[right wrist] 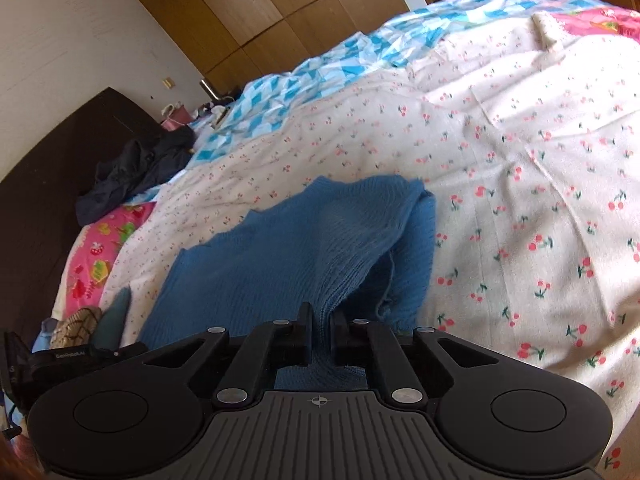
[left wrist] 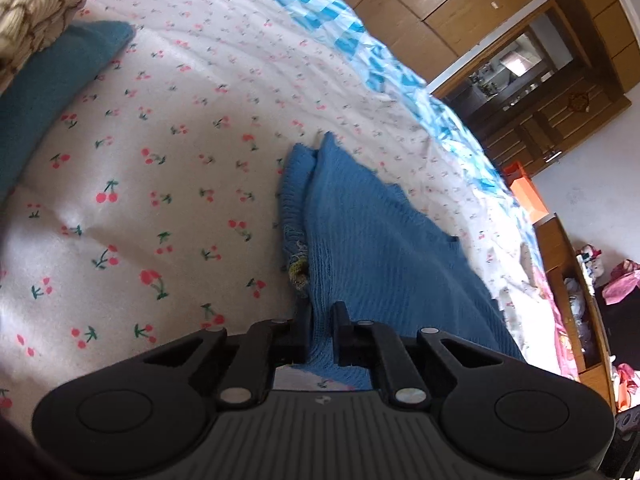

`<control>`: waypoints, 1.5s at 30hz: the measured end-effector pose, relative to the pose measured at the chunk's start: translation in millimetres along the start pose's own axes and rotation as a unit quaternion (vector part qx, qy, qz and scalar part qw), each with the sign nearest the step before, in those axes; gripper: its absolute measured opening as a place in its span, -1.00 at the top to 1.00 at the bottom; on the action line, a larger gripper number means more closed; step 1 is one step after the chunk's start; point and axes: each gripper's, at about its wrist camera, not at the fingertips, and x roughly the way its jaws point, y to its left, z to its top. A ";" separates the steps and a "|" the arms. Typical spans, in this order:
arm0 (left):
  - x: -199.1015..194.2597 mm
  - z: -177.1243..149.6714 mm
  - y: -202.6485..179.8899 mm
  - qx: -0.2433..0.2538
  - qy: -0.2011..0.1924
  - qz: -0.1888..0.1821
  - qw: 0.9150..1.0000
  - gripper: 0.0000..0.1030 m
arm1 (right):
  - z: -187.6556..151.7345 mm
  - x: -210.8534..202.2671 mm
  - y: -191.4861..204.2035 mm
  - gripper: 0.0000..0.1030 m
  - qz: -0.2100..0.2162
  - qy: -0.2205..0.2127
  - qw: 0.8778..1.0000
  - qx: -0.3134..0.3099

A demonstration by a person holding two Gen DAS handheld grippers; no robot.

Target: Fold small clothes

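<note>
I have the blue knitted sweater (left wrist: 360, 240) pinched in both grippers: the left gripper (left wrist: 321, 330) has its jaws closed almost to touching on a bunched edge of the knit, and the right gripper (right wrist: 320, 332) is closed just as tightly on another bunch of it. The sweater trails from each grip toward twelve o'clock and lies on the cherry-print bedsheet (left wrist: 160, 160), with a doubled layer along one side. To fold well, I judge I should lift both edges together at even height, keep the cloth taut between the grippers so the knit does not sag, carry it over the body of the sweater, and lay it down flat before letting go; a loose knit like this will stretch if I pull unevenly. The left view alone shows a teal garment (left wrist: 52, 92) at ten o'clock with a beige knitted piece (left wrist: 36, 12) above it, and a frayed yellowish spot near the sweater's edge. The right view alone shows a dark garment (right wrist: 136, 172) heaped at ten o'clock beside the headboard (right wrist: 60, 168).
</note>
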 end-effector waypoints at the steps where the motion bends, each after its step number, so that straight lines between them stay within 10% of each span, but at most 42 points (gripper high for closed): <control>1: 6.2 -1.0 5.2 -0.005 0.006 0.013 1.000 0.71 | -4.4 9.3 -5.5 0.84 -0.016 0.014 1.000 0.003; 7: 6.2 -0.3 -1.5 0.018 0.001 0.013 1.000 0.70 | -10.5 22.6 -13.5 0.74 -0.045 0.026 0.999 0.003; 11: 10.9 7.8 -6.7 0.024 -0.002 0.006 1.000 0.41 | 1.9 19.6 -8.1 0.28 -0.040 0.007 0.999 -0.014; 17: 35.8 20.7 -11.9 0.029 -0.005 0.007 1.000 0.37 | 16.7 45.9 -9.5 0.28 -0.032 0.002 1.000 0.001; 26: 8.4 23.1 -14.6 0.013 -0.035 -0.022 0.999 0.75 | 30.6 23.2 1.6 0.82 -0.004 -0.029 0.999 0.015; 30: 1.1 13.7 -5.9 -0.011 -0.048 -0.021 0.999 0.76 | 23.3 5.5 9.7 0.82 0.015 -0.048 0.999 0.011; 34: 28.0 9.9 10.3 -0.016 -0.014 0.024 0.999 0.72 | 14.4 53.5 -12.3 0.81 -0.064 0.009 0.998 0.007; 45: 23.2 14.7 -16.6 0.036 -0.040 0.032 0.998 0.65 | 36.2 55.9 -13.8 0.38 -0.041 -0.023 0.999 0.020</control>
